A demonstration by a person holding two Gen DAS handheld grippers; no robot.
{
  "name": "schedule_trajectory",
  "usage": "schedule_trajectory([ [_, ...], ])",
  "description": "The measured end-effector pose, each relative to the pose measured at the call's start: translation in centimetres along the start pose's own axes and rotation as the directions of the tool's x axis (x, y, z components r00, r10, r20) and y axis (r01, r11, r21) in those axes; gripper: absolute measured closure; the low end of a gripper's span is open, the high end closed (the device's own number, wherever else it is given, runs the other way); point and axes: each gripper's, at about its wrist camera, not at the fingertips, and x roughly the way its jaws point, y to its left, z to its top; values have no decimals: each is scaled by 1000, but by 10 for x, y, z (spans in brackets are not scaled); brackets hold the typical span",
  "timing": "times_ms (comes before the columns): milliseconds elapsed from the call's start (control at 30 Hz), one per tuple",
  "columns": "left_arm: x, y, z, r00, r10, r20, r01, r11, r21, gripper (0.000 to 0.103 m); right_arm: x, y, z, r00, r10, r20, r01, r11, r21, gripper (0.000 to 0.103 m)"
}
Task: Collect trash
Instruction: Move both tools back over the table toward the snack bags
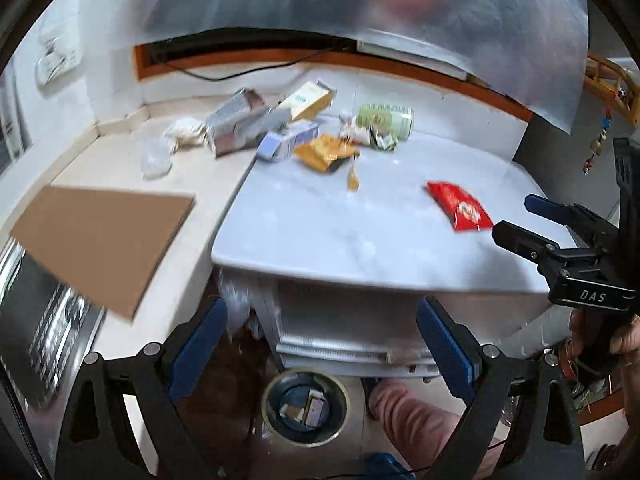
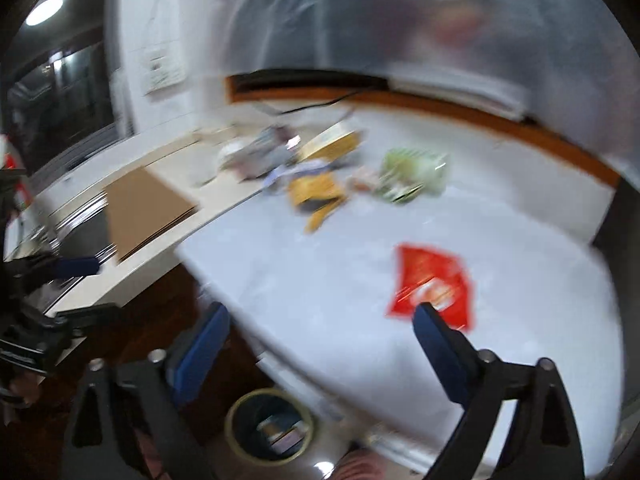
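Trash remaining on the white marble-look worktop [image 1: 320,232] falls into two groups. One flat red foil snack wrapper [image 1: 460,208] lies alone near the worktop's right edge. A loose pile sits toward the far edge: a green printed can on its side [image 1: 386,120], a crumpled yellow-orange wrapper [image 1: 324,152] and several small cardboard cartons [image 1: 256,120]. A round dark waste bin with a pale rim [image 1: 306,406] stands on the floor below the near edge and already holds a few pieces.

My left tool [image 1: 322,350] is wide open and empty. My right tool [image 2: 320,350] is likewise spread wide with nothing between its pads.

Risks, in my judgement:
- The thin red wrapper may slide off the right edge if a pad pushes it rather than pinching it.
- The can lies on its side, so a glancing contact could set it rolling.
- Reaching into the pile may scatter neighbouring items.
- Both views are blurred, so fine alignment cannot be confirmed.
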Motion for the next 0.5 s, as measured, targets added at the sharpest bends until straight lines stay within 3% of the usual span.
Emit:
schedule_trajectory([
  [200, 39, 2, 52, 1000, 10, -24, -9, 998, 58, 2, 25, -43, 20, 997, -78, -8, 79, 995, 65, 2],
  [433, 100, -4, 106, 998, 47, -46, -39, 987, 154, 1, 77, -78, 21, 984, -133, -123, 151, 975, 161, 2],
  [500, 117, -6, 120, 997, 32, -66, -20, 982, 185, 1, 87, -82, 19, 978, -151, -144, 173, 972, 158, 2],
])
